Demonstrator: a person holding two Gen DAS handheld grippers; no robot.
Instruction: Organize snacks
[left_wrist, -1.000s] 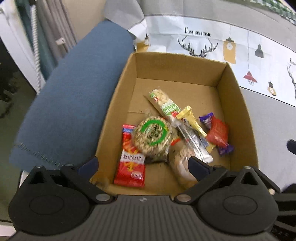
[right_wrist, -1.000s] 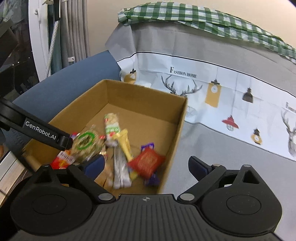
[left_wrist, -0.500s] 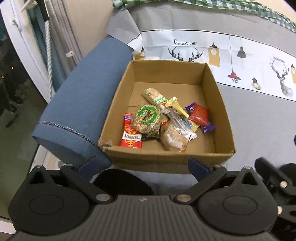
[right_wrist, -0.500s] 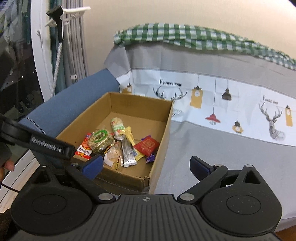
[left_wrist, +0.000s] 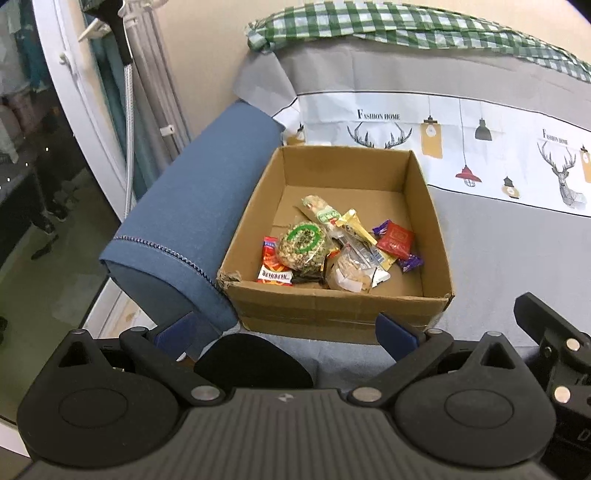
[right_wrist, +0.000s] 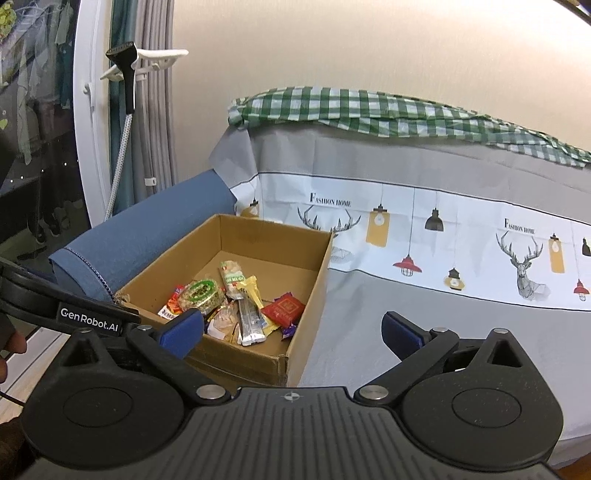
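Observation:
An open cardboard box (left_wrist: 332, 310) (right_wrist: 310, 288) sits on a grey sofa seat beside the blue armrest. Several wrapped snacks lie in it: a round seed cake with a green ring (left_wrist: 303, 245) (right_wrist: 201, 293), a red sachet (left_wrist: 395, 238) (right_wrist: 284, 308), a long nut bar (left_wrist: 319, 210) (right_wrist: 232, 277), a red-white packet (left_wrist: 271, 267), and a silver bar (right_wrist: 251, 321). My left gripper (left_wrist: 286, 330) is open and empty, held back from the box's near wall. My right gripper (right_wrist: 291, 328) is open and empty, off the box's near right corner.
The blue armrest (left_wrist: 199, 221) runs along the box's left side. A grey cover printed with deer and lamps (right_wrist: 443, 229) drapes the sofa back, with a green checked cloth (right_wrist: 369, 110) on top. Grey seat (right_wrist: 424, 314) lies right of the box. Floor and glass door at left.
Both grippers have pulled back and up from the box, so it looks smaller and farther. The snacks in the box have not moved. Both stay open.

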